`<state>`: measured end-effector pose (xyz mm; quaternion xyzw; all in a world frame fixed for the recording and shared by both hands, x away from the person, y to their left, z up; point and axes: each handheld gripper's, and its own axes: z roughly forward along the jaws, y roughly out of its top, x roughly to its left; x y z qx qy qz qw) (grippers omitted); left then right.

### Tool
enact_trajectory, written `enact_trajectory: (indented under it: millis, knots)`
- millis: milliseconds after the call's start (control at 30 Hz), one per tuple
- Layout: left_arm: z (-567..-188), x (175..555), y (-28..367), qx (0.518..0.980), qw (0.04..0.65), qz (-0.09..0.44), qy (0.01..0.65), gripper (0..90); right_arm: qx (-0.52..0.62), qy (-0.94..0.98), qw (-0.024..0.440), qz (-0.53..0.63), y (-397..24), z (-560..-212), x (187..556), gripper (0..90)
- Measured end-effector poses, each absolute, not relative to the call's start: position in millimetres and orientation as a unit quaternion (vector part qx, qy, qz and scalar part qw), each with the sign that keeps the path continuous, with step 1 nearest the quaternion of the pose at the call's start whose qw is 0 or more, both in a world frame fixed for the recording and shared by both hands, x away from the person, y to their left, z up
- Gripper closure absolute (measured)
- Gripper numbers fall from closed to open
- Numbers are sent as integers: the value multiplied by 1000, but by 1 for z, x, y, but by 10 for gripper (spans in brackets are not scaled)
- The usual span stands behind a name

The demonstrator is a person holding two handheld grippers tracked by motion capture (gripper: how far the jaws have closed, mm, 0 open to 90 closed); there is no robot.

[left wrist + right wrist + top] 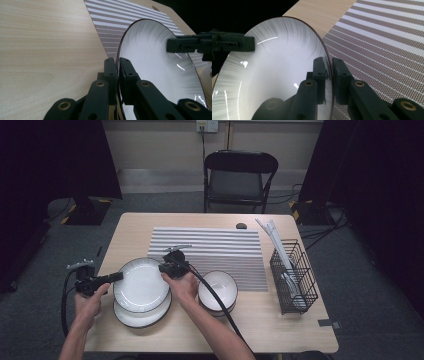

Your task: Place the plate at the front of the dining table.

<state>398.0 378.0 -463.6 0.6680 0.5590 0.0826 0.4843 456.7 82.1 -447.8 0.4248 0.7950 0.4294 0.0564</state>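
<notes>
Plate [141, 282] near the table's [280, 325] front-left corner, over a second plate [143, 316]: stiff, glazed, slippery, breakable, so you take it by the rim at opposite sides. Your left gripper [117, 72] pinches that thin rim, jaws nearly together. Your right gripper [328, 72] pinches the far rim likewise, above the striped mat [387, 45].

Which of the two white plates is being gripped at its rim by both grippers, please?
The upper plate, clamped on opposite rims by the left gripper and the right gripper. The lower plate lies beneath it on the table, ungripped.
</notes>
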Motion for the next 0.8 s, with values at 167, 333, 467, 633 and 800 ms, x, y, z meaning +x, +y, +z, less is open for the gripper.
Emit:
enact_trajectory:
  millis: [167,333,467,633,800]
  knots:
    - [-464,398,378,671,483,85,556,854,427,795,38,429,85,-456,455,675]
    - [-464,398,378,671,484,84,555,854,432,791,23,433,86,-457,457,728]
    - [-465,398,378,668,487,80,557,851,426,792,27,437,81,-456,457,762]
    - [-462,395,374,672,485,79,554,733,425,792,29,437,80,-455,458,776]
    - [-460,385,374,675,472,80,562,701,421,795,35,436,80,-454,457,782]
